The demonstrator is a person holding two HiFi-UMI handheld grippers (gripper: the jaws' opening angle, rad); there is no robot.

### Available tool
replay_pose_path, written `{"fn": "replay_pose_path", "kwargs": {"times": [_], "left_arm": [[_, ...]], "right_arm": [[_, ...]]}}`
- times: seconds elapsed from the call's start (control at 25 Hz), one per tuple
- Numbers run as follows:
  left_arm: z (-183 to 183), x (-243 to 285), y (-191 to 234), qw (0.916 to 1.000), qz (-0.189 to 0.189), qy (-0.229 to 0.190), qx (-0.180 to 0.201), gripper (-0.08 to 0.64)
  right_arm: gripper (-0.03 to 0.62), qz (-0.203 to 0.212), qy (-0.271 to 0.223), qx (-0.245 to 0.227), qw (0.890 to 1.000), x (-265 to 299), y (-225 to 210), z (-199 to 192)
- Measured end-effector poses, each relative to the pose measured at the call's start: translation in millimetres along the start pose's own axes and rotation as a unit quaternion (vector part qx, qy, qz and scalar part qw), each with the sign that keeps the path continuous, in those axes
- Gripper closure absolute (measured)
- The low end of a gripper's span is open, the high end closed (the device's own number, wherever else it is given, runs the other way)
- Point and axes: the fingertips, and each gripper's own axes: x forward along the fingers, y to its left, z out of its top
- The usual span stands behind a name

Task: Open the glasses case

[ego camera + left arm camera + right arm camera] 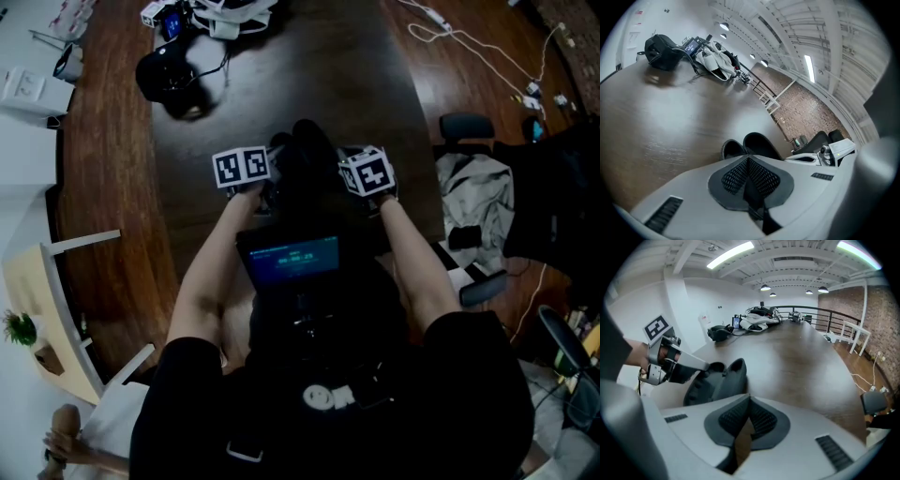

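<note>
A black glasses case lies on the dark wooden table, between my two grippers. It stands open, its two shells apart and both rims showing. My left gripper is shut, pads together, with the case just past its tips. In the right gripper view the left gripper reaches the case's left rim; I cannot tell whether it pinches it. My right gripper is shut, with nothing between its pads, and the case lies ahead to its left. In the head view the left gripper and right gripper flank the case.
A black bag and a pile of white gear with cables sit at the table's far end. An office chair draped with cloth stands right of the table. A device with a lit screen hangs on the person's chest.
</note>
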Motion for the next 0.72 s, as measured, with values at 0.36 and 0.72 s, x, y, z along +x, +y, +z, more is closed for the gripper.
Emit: {"fn": "replay_pose_path", "kwargs": {"times": [0.36, 0.72], "left_arm": [[29.8, -40.9, -20.9, 0.9934, -0.058, -0.095, -0.028, 0.56], [27.5, -140.4, -45.1, 0.9702, -0.032, -0.208, 0.12, 0.56]], "right_arm": [[0.589, 0.028, -0.067, -0.001, 0.997, -28.8, 11.0, 14.4], [0.589, 0.098, -0.206, -0.004, 0.974, -97.5, 59.9, 38.2]]}}
